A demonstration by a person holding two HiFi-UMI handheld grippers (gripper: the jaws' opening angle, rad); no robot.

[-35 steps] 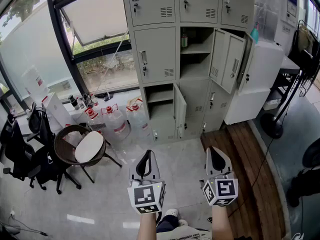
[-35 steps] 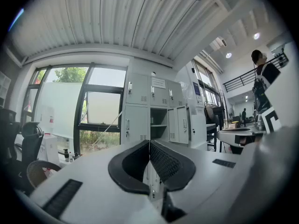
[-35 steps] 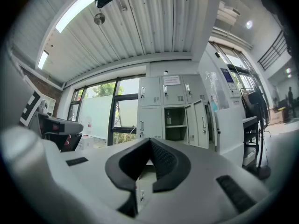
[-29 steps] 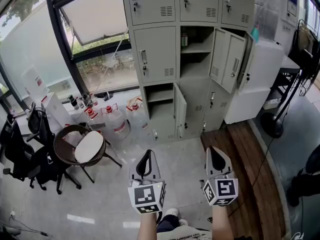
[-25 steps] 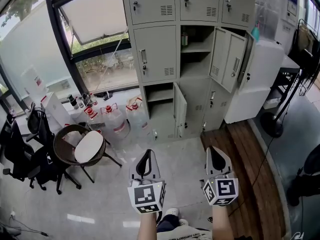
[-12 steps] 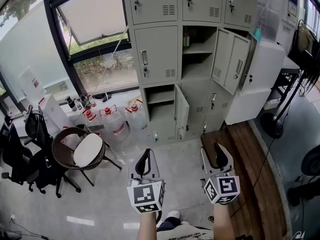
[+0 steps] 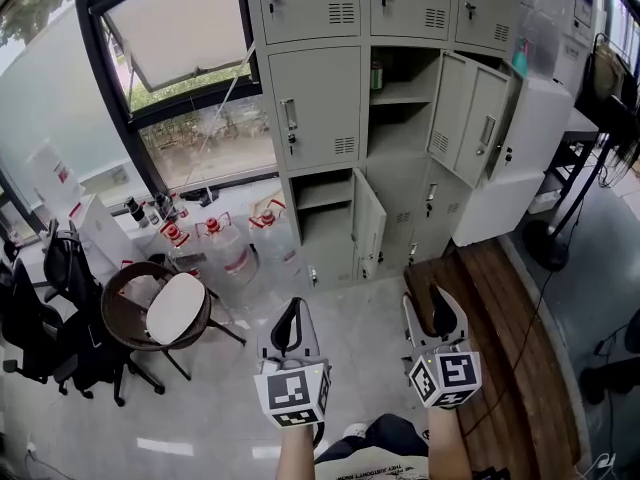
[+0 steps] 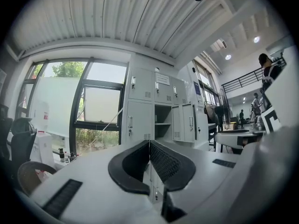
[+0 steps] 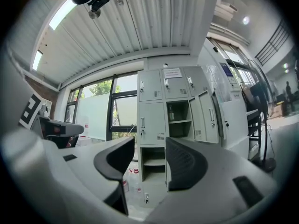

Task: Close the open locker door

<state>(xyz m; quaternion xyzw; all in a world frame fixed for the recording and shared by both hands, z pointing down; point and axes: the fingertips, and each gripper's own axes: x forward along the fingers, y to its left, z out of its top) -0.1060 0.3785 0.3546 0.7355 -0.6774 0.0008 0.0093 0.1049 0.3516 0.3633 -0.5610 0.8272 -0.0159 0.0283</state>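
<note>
We stand well back from the lockers [image 7: 330,88], both tools held level out in front over the pale floor [image 7: 350,318]. On our left, the left gripper [image 7: 293,310] has its jaws together, tips meeting, and nothing is caught in them. Its own view confirms it: pads closed, lockers far beyond.

On the other side, the right gripper [image 7: 432,310] has just been opening its jaws. They now stand wide apart with nothing between them. Through that gap, in its own view, we see the bottom open compartment across the room.

Now the doors. In the middle row, centre column, the upper door [image 7: 455,118] is swung out to the right, baring a shelf and a bottle [image 7: 376,75] in the compartment. Directly below, the lower door [image 7: 370,223] juts toward us, edge on, its compartment open too. Both doors are well apart from either gripper.

Left of the lockers there is a window [image 7: 190,88], with water jugs [image 7: 230,253] on the floor beneath it and a round stool [image 7: 175,308] nearer us. Wooden boards [image 7: 500,308] run along the right, under the right gripper in the head view.
</note>
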